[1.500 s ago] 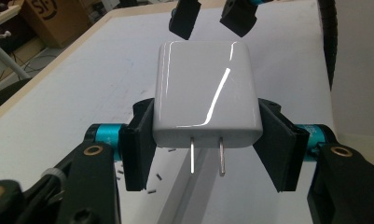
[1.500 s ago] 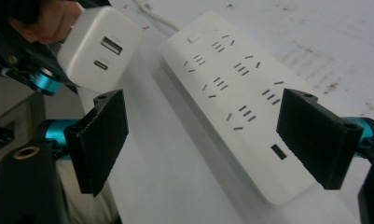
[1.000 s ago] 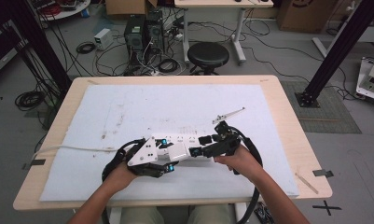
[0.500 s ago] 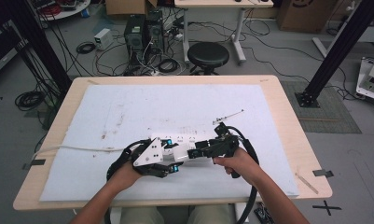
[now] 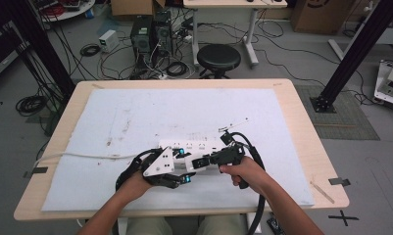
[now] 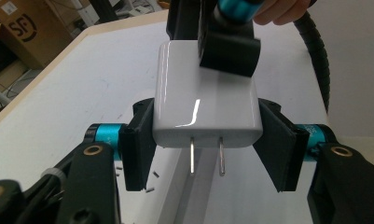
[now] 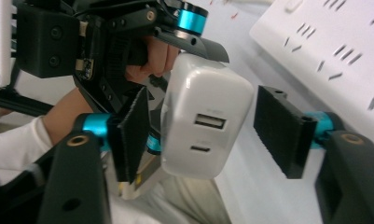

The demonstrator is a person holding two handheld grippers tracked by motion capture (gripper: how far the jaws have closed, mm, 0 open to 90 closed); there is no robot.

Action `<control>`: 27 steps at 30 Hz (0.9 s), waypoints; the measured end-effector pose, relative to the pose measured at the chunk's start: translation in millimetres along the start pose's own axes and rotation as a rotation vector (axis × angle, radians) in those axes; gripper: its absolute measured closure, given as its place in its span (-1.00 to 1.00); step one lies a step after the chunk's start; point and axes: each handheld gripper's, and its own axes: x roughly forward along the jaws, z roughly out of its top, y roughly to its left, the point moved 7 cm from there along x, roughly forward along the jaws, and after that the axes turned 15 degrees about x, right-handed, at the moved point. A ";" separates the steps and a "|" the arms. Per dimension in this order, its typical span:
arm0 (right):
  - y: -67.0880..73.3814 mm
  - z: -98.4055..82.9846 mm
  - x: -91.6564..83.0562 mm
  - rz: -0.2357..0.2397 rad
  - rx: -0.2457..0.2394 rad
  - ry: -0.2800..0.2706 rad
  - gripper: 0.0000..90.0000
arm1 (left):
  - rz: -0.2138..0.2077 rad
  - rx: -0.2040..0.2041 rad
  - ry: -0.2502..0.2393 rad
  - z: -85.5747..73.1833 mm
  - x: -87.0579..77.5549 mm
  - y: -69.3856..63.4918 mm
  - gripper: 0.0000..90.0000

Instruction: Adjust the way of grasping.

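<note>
Now we have right gripper (image 7: pixel 208 135) drawn back, jaws spread beside white charger (image 6: pixel 205 100); left gripper (image 6: pixel 205 140) alone pinches it. Handover looks done; power strip (image 5: pixel 194 145) likely next.

On the table (image 5: pixel 302 127) a mat (image 5: pixel 150 112) covers most of the top. The power strip (image 5: pixel 194 145) lies on the mat toward 6 o'clock from its centre, long axis running 9 to 3 o'clock; its cord (image 5: pixel 76 155) runs off toward 9 o'clock. Your left gripper (image 5: pixel 185 177) sits just at 6 o'clock of the strip, your right gripper (image 5: pixel 198 163) immediately at its 3 o'clock side, the two tips meeting. The charger (image 6: pixel 205 100) sits between the left gripper's pads, prongs pointing back toward you, above the mat. In the right gripper view, the charger (image 7: pixel 204 116) lies between that gripper's pads with a gap at the 3 o'clock pad; the strip (image 7: pixel 329 51) lies at 2 o'clock.
</note>
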 end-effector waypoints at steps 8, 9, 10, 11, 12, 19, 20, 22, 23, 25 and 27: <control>-0.2 -1.7 2.3 0.058 0.053 0.044 0.28 | -0.014 -0.021 -0.002 -0.6 3.0 -0.9 -0.06; -1.4 -1.5 2.3 0.044 0.051 0.044 0.30 | -0.028 -0.049 -0.007 -1.6 3.9 -0.7 -0.07; -3.8 -1.7 2.2 0.002 0.037 0.039 0.34 | -0.043 -0.096 -0.016 -2.8 4.8 -0.6 -0.10; -3.8 -1.7 2.2 0.002 0.037 0.039 0.37 | -0.050 -0.138 -0.022 -4.9 5.2 0.5 -0.10; -5.0 -1.3 1.7 -0.013 0.021 0.030 0.39 | -0.039 -0.174 -0.014 -8.2 5.6 2.2 -0.17; -8.3 0.9 -11.2 -0.117 -0.068 -0.016 0.40 | -0.032 -0.329 0.006 -30.2 1.2 5.1 -0.50; -9.9 3.2 -19.3 -0.169 -0.106 -0.041 0.40 | -0.021 -0.368 -0.006 -34.9 -2.5 6.1 -0.53; -11.2 4.9 -24.3 -0.218 -0.129 -0.056 0.40 | 0.005 -0.396 -0.012 -38.6 -6.8 9.1 -0.53; -11.6 5.5 -26.9 -0.245 -0.147 -0.063 0.41 | 0.015 -0.404 -0.015 -39.8 -8.5 10.4 -0.53; -13.7 6.6 -31.3 -0.304 -0.176 -0.069 0.41 | 0.047 -0.426 -0.021 -44.2 -14.6 15.1 -0.53; -14.9 6.4 -35.6 -0.352 -0.196 -0.063 0.41 | 0.069 -0.440 -0.028 -48.0 -20.4 19.0 -0.54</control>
